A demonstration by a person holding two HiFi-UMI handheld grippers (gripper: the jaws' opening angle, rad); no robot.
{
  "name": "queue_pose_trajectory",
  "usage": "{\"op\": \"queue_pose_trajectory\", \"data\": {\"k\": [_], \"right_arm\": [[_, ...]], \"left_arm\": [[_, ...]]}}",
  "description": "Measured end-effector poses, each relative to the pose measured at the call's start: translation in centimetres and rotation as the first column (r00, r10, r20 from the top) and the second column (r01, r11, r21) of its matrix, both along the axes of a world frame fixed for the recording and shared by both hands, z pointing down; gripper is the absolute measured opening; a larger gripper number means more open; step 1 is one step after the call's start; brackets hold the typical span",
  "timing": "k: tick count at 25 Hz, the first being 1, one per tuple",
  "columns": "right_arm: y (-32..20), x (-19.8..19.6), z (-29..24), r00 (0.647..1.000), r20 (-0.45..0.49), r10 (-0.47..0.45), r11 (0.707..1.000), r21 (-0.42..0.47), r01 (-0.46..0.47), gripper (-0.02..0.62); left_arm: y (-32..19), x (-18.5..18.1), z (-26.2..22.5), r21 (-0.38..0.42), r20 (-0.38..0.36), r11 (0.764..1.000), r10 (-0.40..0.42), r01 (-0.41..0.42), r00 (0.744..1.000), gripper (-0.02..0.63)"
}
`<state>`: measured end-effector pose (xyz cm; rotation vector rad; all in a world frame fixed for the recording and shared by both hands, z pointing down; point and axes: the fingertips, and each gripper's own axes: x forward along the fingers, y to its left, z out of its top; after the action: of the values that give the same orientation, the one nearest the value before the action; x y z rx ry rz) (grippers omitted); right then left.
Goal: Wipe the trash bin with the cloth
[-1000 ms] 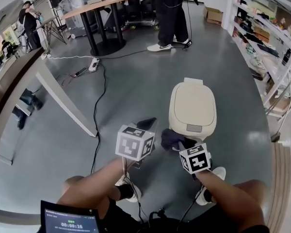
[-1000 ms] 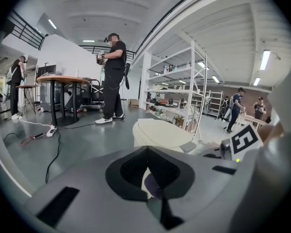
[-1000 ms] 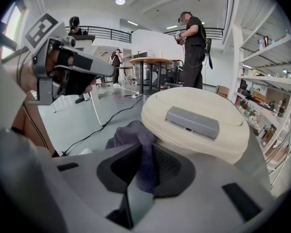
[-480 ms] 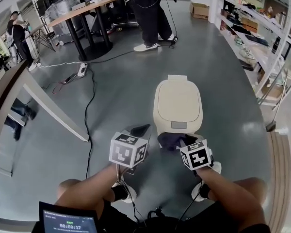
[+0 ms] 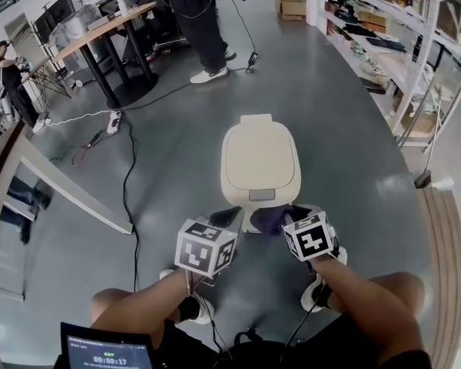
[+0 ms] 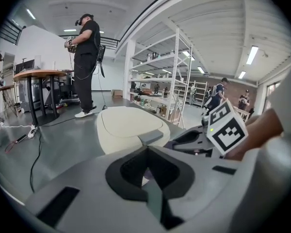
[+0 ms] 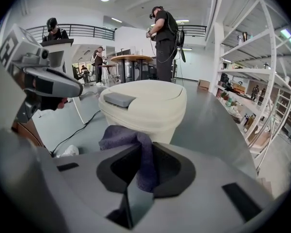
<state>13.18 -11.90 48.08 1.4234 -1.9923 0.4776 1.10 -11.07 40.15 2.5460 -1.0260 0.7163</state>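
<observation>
A cream trash bin [image 5: 260,164] with a closed lid and a grey push tab stands on the grey floor ahead of me; it also fills the middle of the left gripper view [image 6: 128,127] and the right gripper view [image 7: 148,106]. My right gripper [image 5: 286,220] is shut on a dark purple cloth [image 5: 270,218], which bunches out of the jaws [image 7: 131,142] just short of the bin's near side. My left gripper [image 5: 229,220] is shut on nothing and hovers left of the cloth, close to the bin's near left corner.
A person [image 5: 194,21] stands beyond the bin by a round table [image 5: 107,23]. A black cable [image 5: 127,167] runs across the floor on the left, beside a slanted white table leg [image 5: 69,183]. Shelving [image 5: 392,44] lines the right side. My shoes [image 5: 319,287] are below the grippers.
Both grippers have closed in on the bin, which now lies nearer and more central. The cloth held in the right gripper has come up to the bin's near edge.
</observation>
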Motion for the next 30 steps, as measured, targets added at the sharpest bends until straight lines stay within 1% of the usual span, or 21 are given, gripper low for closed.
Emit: {"op": "queue_pose_trajectory", "data": {"k": [7, 12, 14, 16, 19, 24, 30], "right_arm": [[0.3, 1.4, -0.4, 0.999, -0.021, 0.038, 0.999, -0.017, -0.038, 0.069], [0.2, 2.9, -0.3, 0.997, -0.029, 0.068, 0.997, -0.026, -0.069, 0.069], [0.0, 3.6, -0.2, 0.996, -0.031, 0.079, 0.996, -0.028, -0.080, 0.069], [-0.3, 4.3, 0.1, 0.995, -0.033, 0.091, 0.995, -0.030, -0.092, 0.069], [-0.9, 5.1, 0.4, 0.994, -0.038, 0.106, 0.994, -0.031, -0.107, 0.069], [-1.1, 6.1, 0.7, 0.992, -0.036, 0.119, 0.992, -0.032, -0.120, 0.069], [-0.1, 6.2, 1.4, 0.990, -0.029, 0.135, 0.989, -0.052, -0.136, 0.069]], "left_arm": [[1.9, 3.0, -0.3, -0.022, -0.002, 0.996, 0.082, -0.082, 0.997, 0.002], [2.8, 4.7, -0.6, -0.030, -0.008, 0.992, 0.120, -0.120, 0.993, 0.002], [3.0, 5.1, -0.4, -0.030, 0.002, 0.991, 0.132, -0.132, 0.991, 0.002], [2.7, 5.3, 0.0, -0.028, 0.019, 0.990, 0.135, -0.135, 0.991, 0.002], [2.0, 5.4, 0.2, -0.029, 0.020, 0.991, 0.132, -0.132, 0.991, 0.002], [2.2, 5.9, 0.8, -0.032, 0.030, 0.987, 0.161, -0.160, 0.986, 0.002], [2.6, 4.7, 1.9, -0.050, 0.047, 0.985, 0.165, -0.163, 0.985, 0.002]]}}
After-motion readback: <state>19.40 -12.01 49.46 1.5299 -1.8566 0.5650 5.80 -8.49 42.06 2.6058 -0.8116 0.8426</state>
